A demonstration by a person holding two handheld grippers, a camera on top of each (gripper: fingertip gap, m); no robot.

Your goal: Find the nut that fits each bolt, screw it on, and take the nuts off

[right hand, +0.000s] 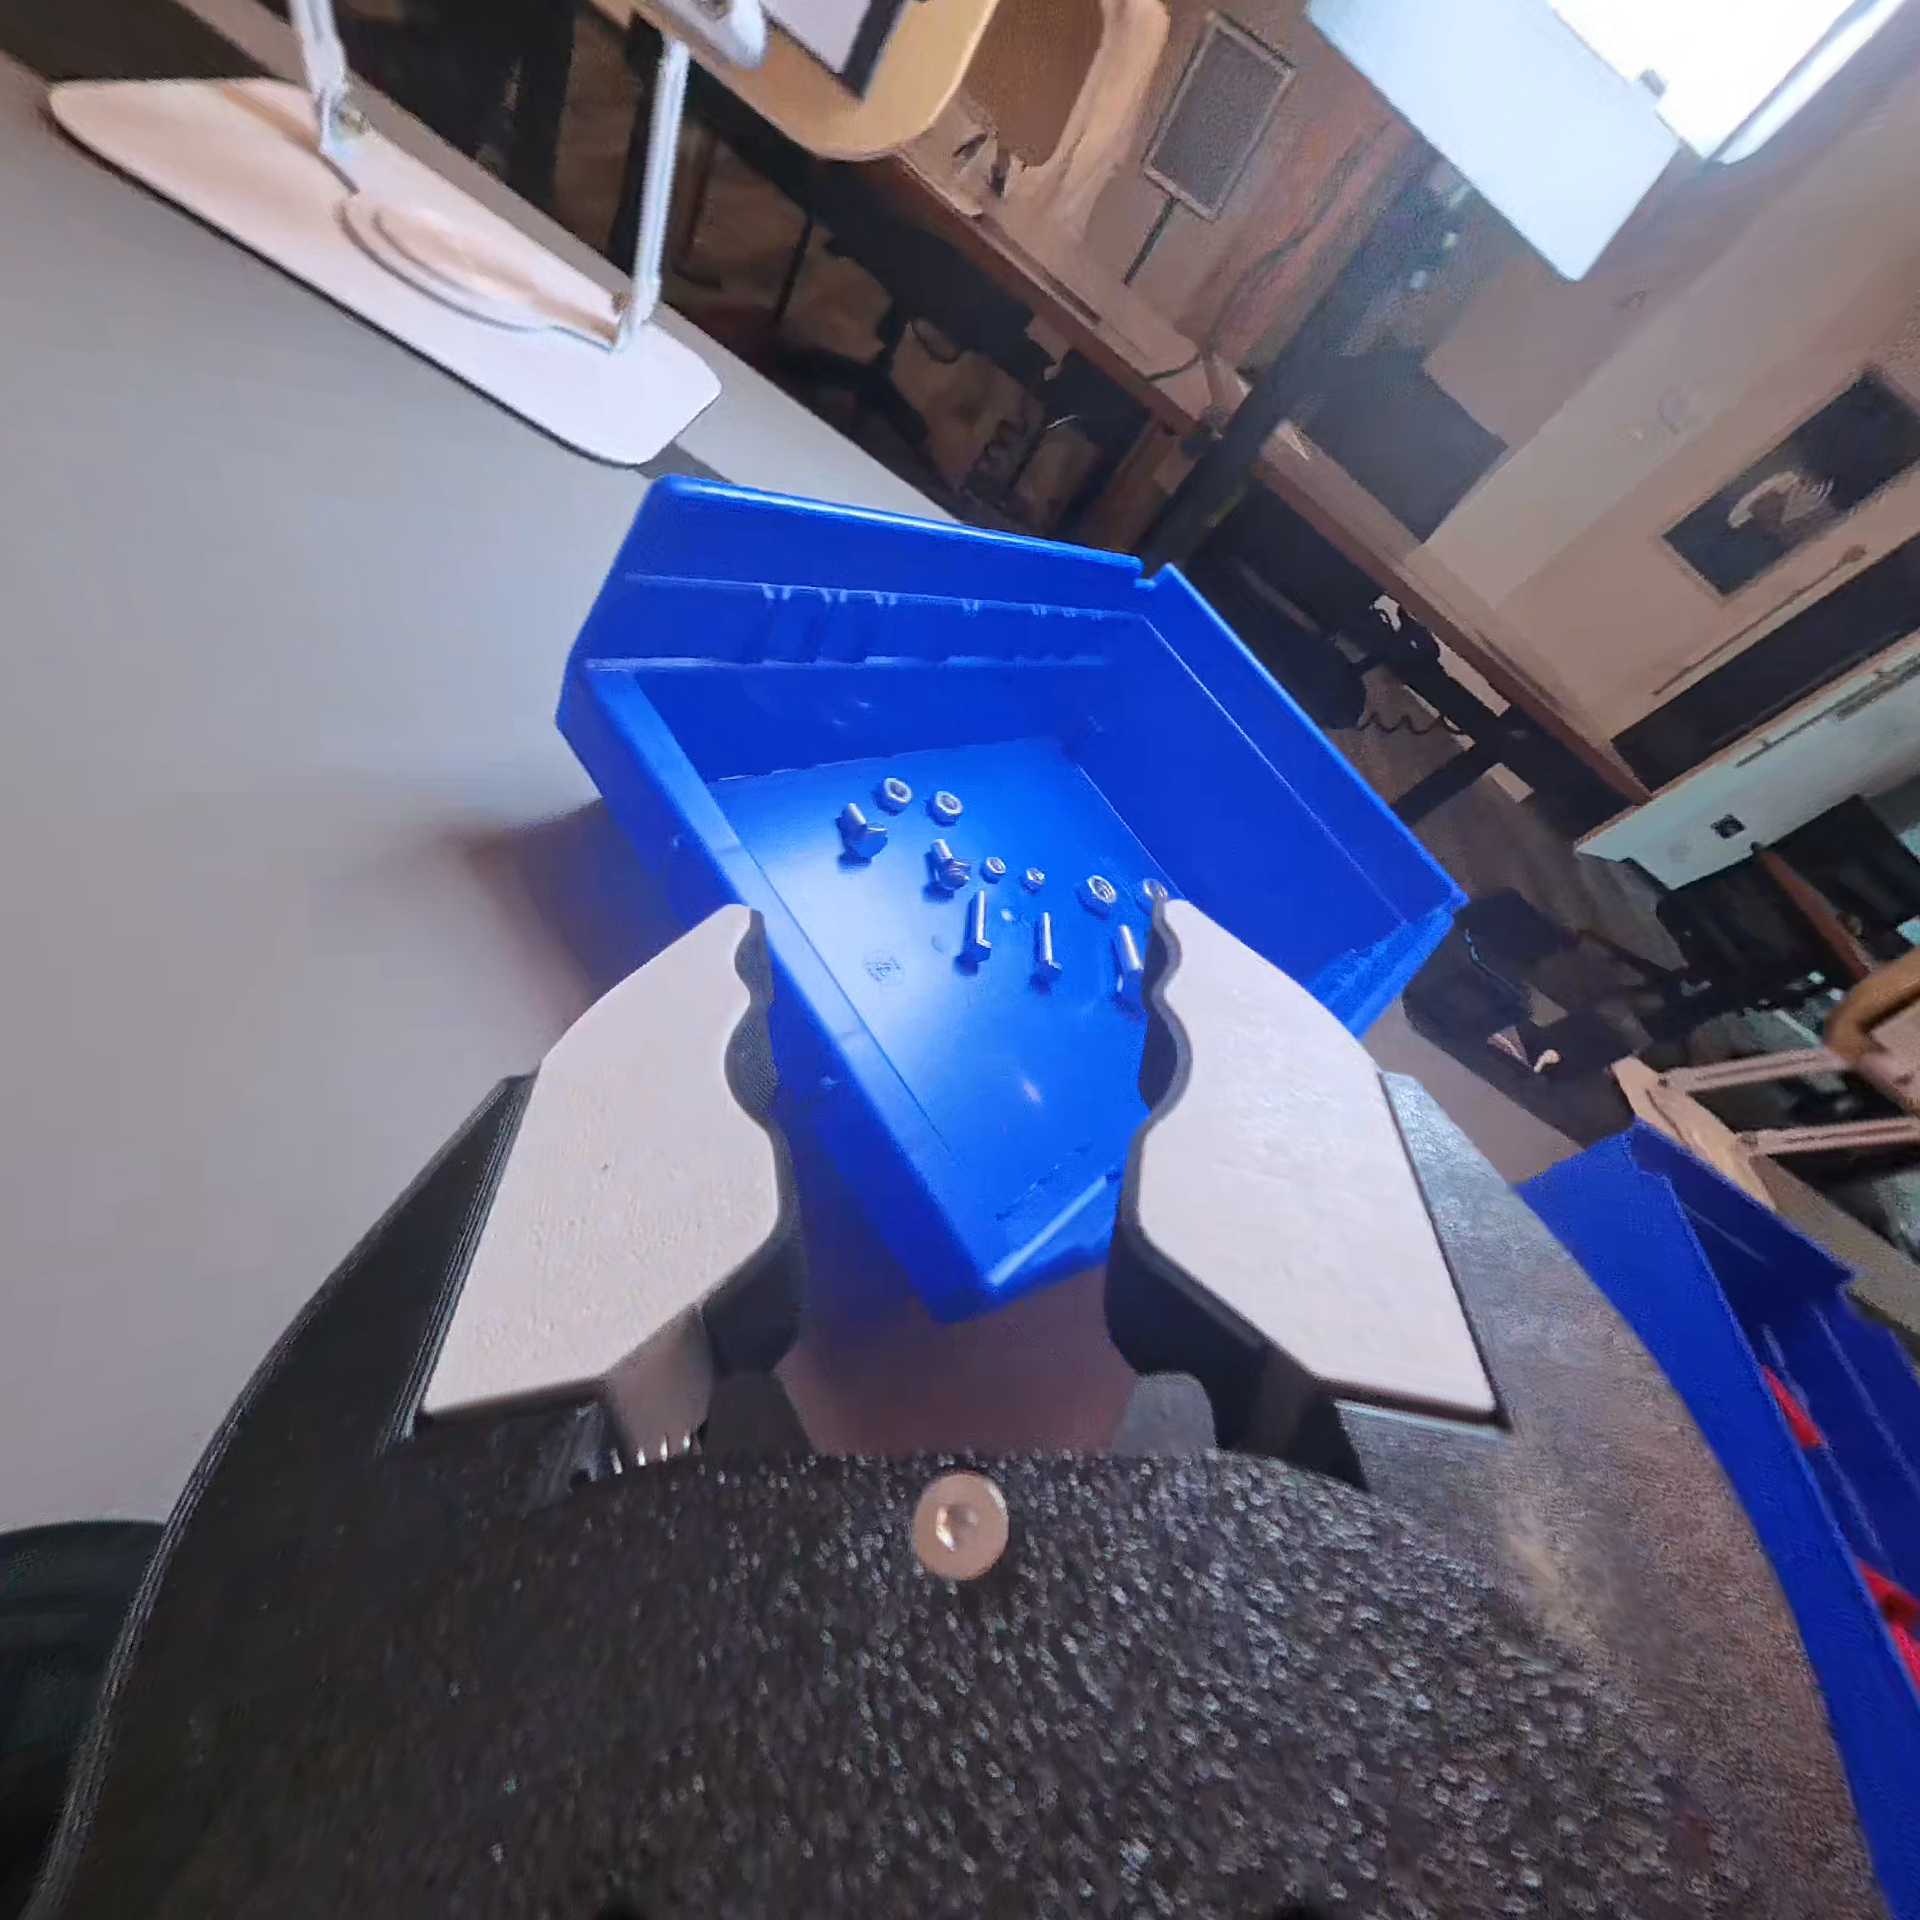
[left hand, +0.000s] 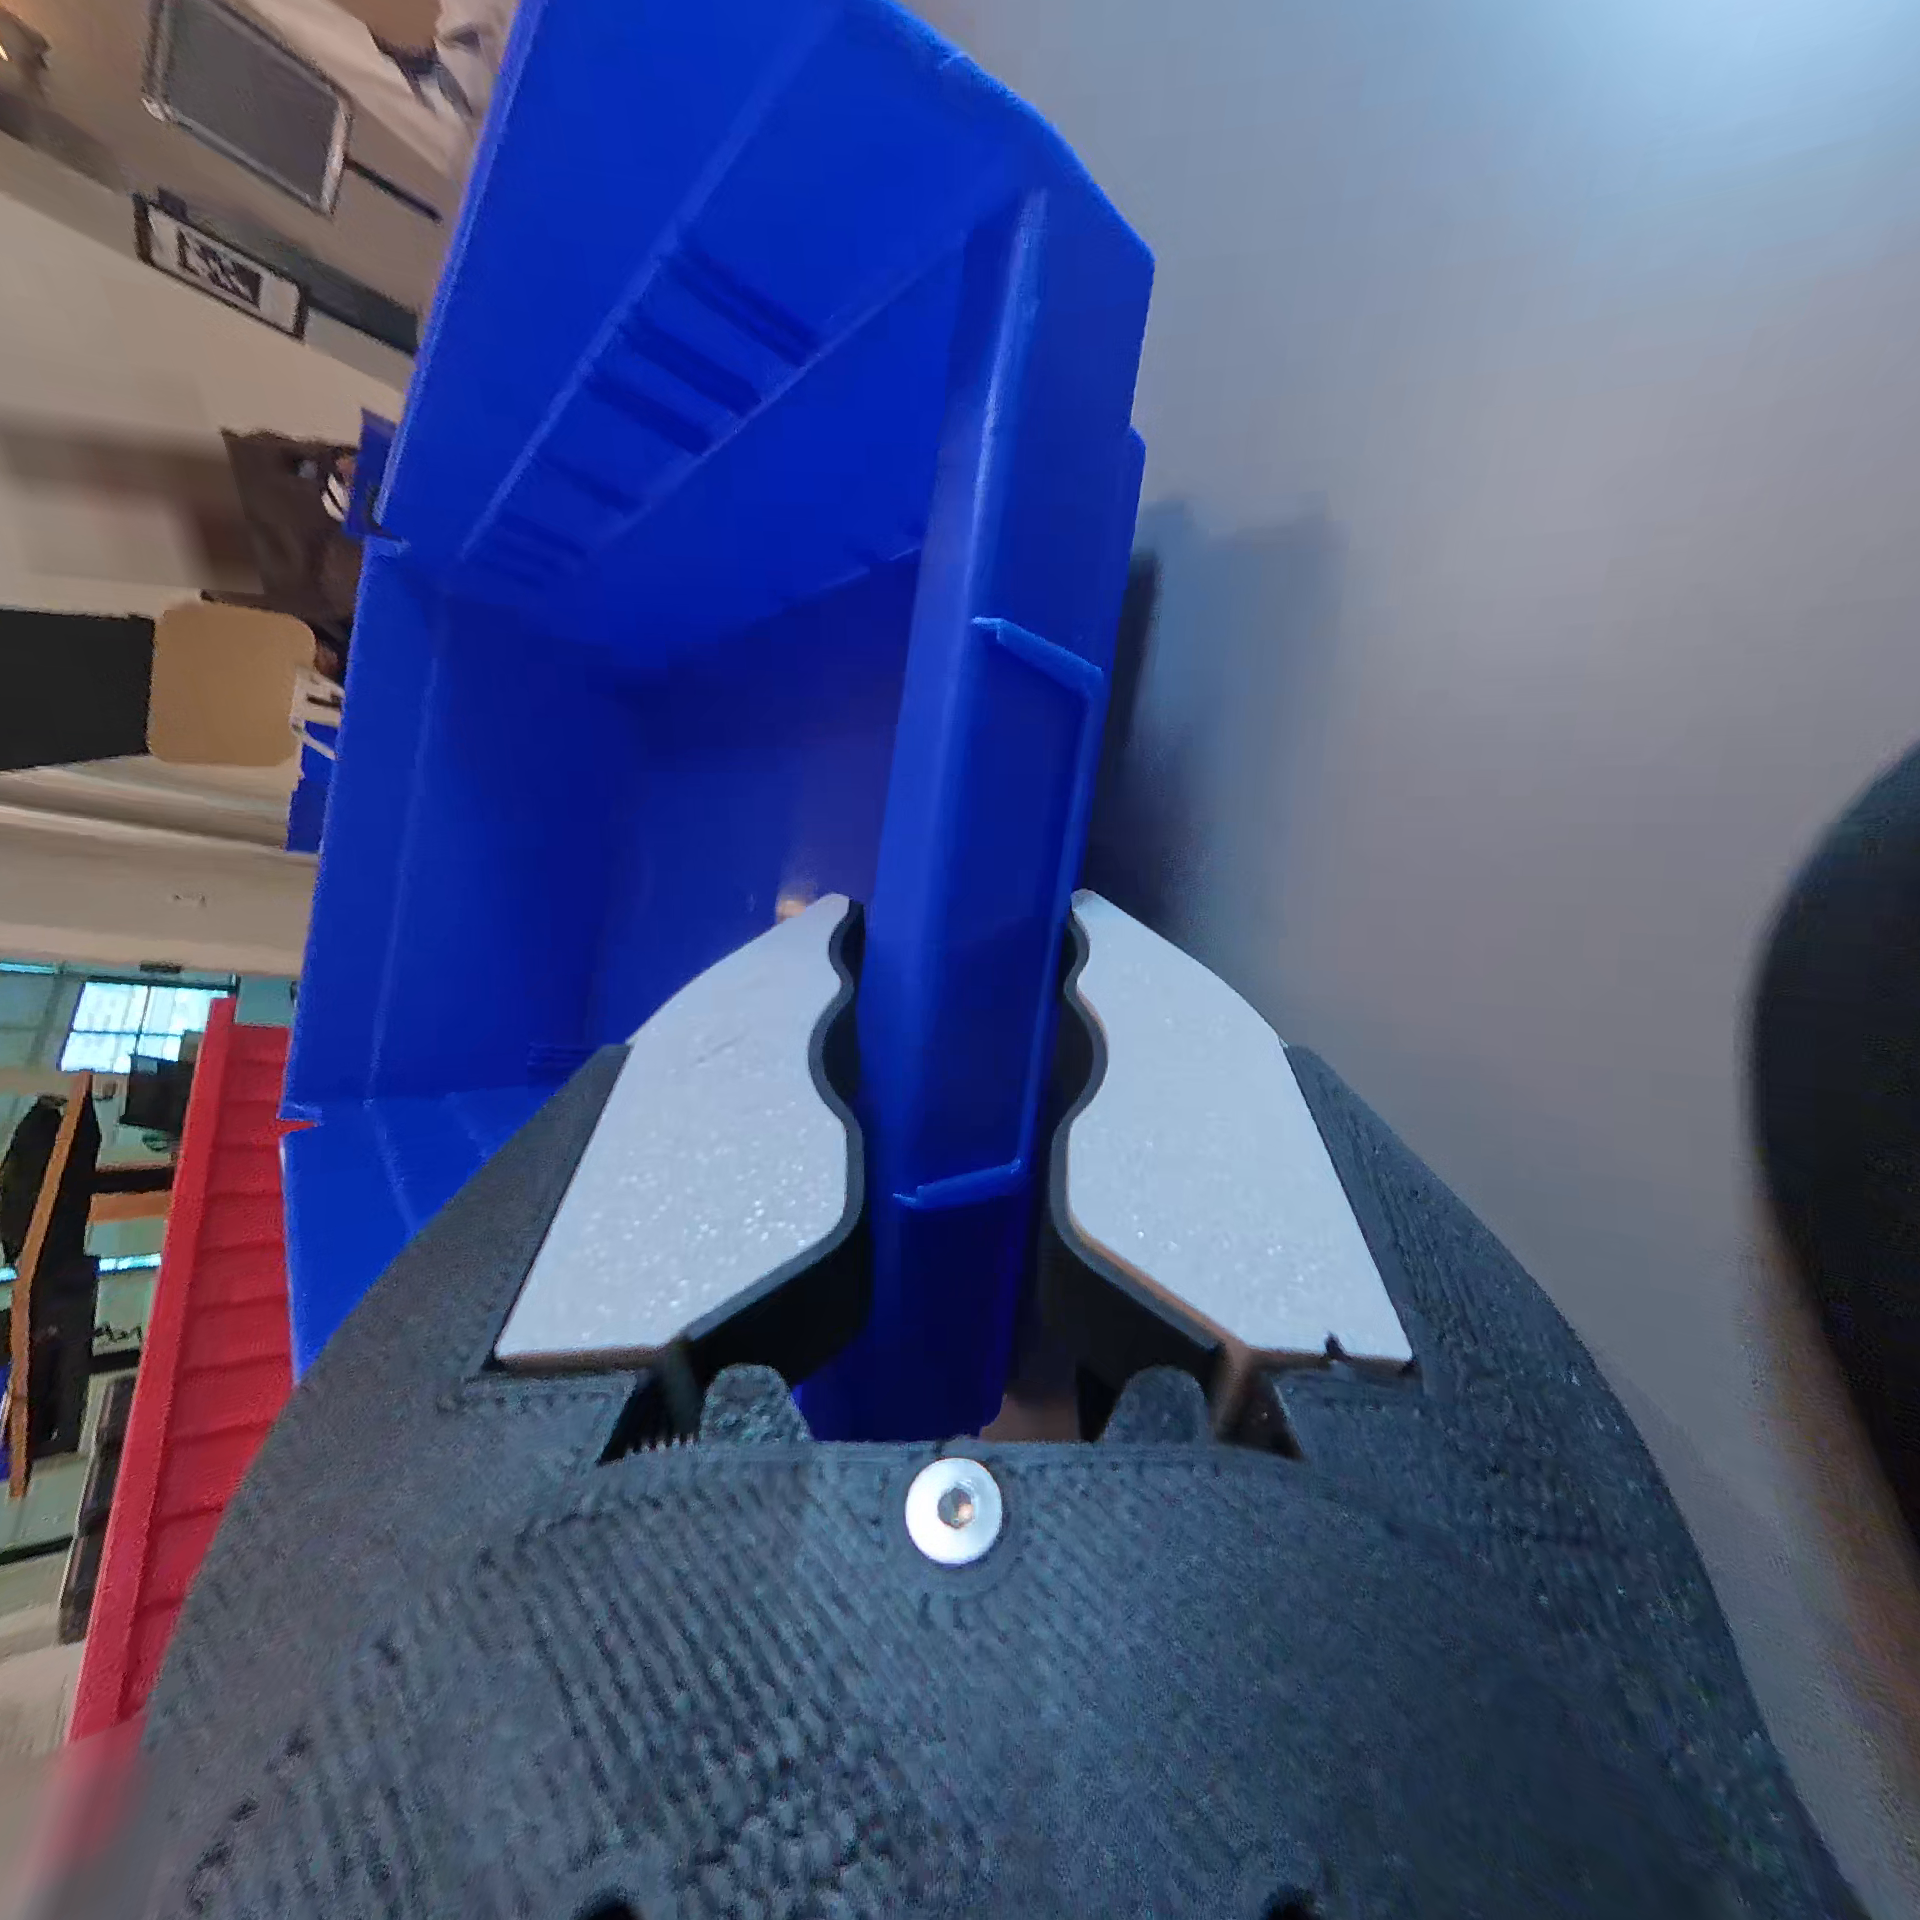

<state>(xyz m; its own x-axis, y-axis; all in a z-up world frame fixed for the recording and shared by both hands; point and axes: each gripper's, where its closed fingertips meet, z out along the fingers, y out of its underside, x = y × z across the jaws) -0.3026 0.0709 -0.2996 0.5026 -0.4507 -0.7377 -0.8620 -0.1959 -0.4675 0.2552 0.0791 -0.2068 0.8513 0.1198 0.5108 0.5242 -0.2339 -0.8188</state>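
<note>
In the right wrist view a blue bin (right hand: pixel 1247 727) sits on the grey table (right hand: pixel 208 727). On its floor lie several small bolts (right hand: pixel 977 920) and nuts (right hand: pixel 945 802). My right gripper (right hand: pixel 956 914) is open and empty, its fingers spread over the bin's near corner. In the left wrist view my left gripper (left hand: pixel 961 914) is rolled on its side. It is shut on the side wall (left hand: pixel 966 727) of a blue bin (left hand: pixel 623 779), one finger inside and one outside. No bolts or nuts show in this bin.
A red bin (left hand: pixel 218 1247) lies beyond the held blue bin. A second blue bin (right hand: pixel 1714 1351) with red parts inside stands at the lower right. A white flat stand (right hand: pixel 416 270) rests on the far table. A dark blurred shape (left hand: pixel 1839 1091) is at the right edge.
</note>
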